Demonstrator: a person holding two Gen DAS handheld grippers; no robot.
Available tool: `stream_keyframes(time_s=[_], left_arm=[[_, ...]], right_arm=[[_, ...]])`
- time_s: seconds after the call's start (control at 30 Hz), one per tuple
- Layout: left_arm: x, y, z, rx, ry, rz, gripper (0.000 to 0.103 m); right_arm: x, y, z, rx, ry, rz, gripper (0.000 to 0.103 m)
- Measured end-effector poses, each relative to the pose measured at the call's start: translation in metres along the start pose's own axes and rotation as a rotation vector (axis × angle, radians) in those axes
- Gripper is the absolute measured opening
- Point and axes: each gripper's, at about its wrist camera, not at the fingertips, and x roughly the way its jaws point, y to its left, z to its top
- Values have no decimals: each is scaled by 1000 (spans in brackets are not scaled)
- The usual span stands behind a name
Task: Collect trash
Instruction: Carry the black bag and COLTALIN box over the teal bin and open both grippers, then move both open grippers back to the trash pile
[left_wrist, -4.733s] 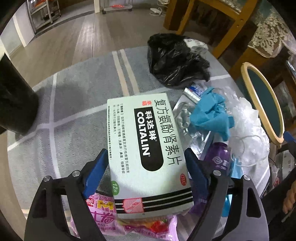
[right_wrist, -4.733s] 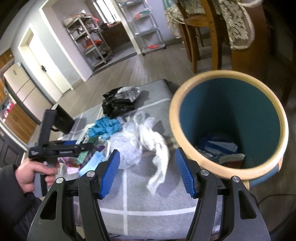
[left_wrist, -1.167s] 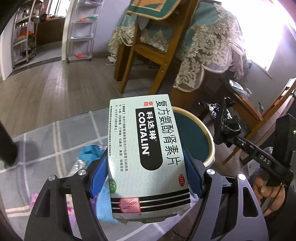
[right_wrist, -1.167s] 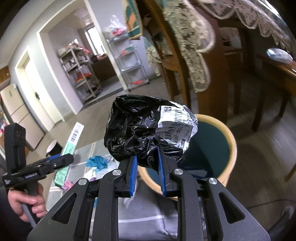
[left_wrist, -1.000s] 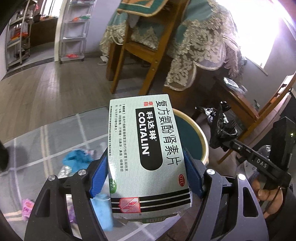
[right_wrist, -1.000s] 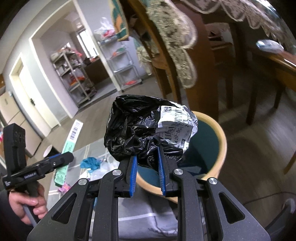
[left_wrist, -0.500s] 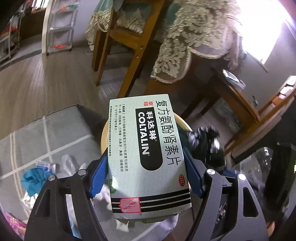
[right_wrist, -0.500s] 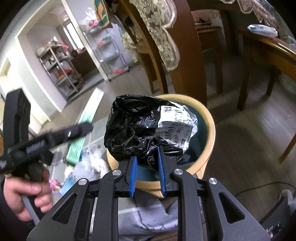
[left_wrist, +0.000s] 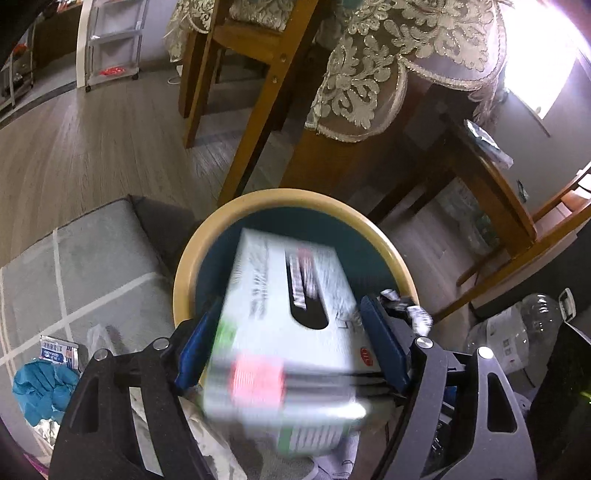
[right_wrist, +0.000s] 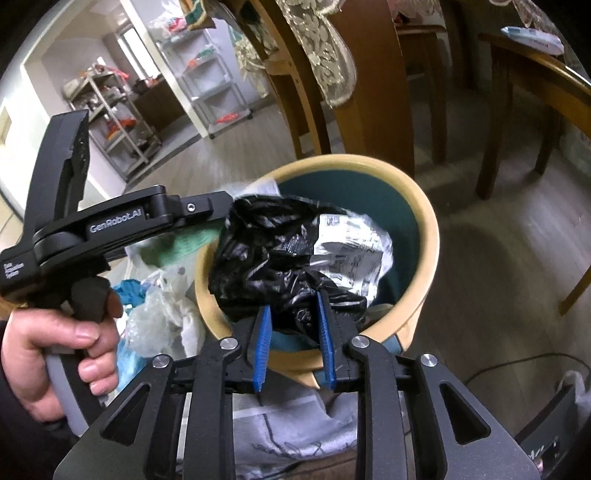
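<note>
Left hand-held gripper (left_wrist: 288, 306) has its jaws wide. The medicine box (left_wrist: 280, 332) sits between the pads but is smeared and tipped while the gripper itself is sharp, so it reads as let go and sliding out (not clamped). It hangs over the mouth of the bin (left_wrist: 295, 195), far end already past the near rim.

Right hand-held gripper (right_wrist: 291, 306) has just been opening its jaws. The black bag (right_wrist: 266, 251) has its crumpled tail between the blue pads, and they no longer look pressed on it. The bulk of the bag is over the bin opening, toward the near rim.

The bin stands just off the far corner of the rug (left_wrist: 92, 258). A blue glove (left_wrist: 40, 387) and a sachet (left_wrist: 55, 350) remain on the rug near its left edge.

Risks, as judgement:
- Both drops share one opening at once, so the box could land on the bag and tip back out.
- The box is long and tilted, and a corner may catch the rim and bounce onto the rug.
- Thin bag film could snag on a pad and get dragged out when the gripper lifts.
- The two grippers are close, so a knock is possible on pull-back.
</note>
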Motion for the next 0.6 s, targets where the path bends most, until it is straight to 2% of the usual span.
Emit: stream_keyframes(time_s=[0.13, 0.37, 0.6], left_arm=[[-8, 8, -1, -22, -12, -6, 75], [-38, 27, -7, -37, -51, 6, 75], [-75, 53, -25, -42, -79, 45, 78]], right_arm=[[2, -2, 1, 9, 2, -6, 35], [2, 3, 1, 13, 1, -5, 40], [-1, 14, 2, -8, -20, 15, 51]])
